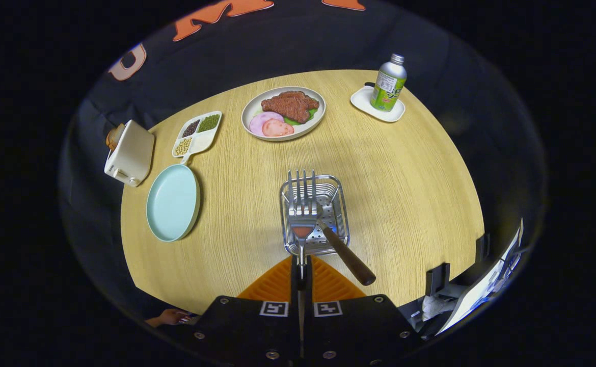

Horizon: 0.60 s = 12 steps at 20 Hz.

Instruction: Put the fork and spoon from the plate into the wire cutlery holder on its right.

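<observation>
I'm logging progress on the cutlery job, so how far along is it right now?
Done: a brown-handled utensil, likely the spoon, already leans in the wire cutlery holder, and the light blue plate lies empty. In hand: the gripper is shut on the fork, tines up, above the holder. Left: lowering the fork into the holder and releasing it.

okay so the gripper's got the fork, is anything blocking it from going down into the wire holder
Nothing visible blocks it. The gripper is shut on the silver metal fork, which hangs directly over the square wire cutlery holder. A brown wooden-handled utensil already leans in the holder's near right corner, leaving the rest open.
</observation>
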Each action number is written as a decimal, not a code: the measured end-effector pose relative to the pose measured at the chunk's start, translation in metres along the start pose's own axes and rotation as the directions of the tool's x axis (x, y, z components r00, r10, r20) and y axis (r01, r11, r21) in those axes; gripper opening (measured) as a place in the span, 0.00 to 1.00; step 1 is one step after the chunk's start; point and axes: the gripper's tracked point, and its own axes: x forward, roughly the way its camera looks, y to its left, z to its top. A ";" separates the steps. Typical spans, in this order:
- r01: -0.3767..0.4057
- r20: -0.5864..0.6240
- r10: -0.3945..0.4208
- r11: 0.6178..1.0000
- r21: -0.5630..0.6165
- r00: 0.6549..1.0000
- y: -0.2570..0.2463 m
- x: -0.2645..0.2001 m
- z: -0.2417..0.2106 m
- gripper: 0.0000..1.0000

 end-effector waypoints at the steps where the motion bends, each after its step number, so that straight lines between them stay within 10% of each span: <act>1: -0.003 -0.001 0.003 1.000 0.002 1.000 0.000 0.000 0.001 0.04; 12: -0.157 0.212 0.148 0.987 0.027 0.966 0.016 -0.034 0.059 0.09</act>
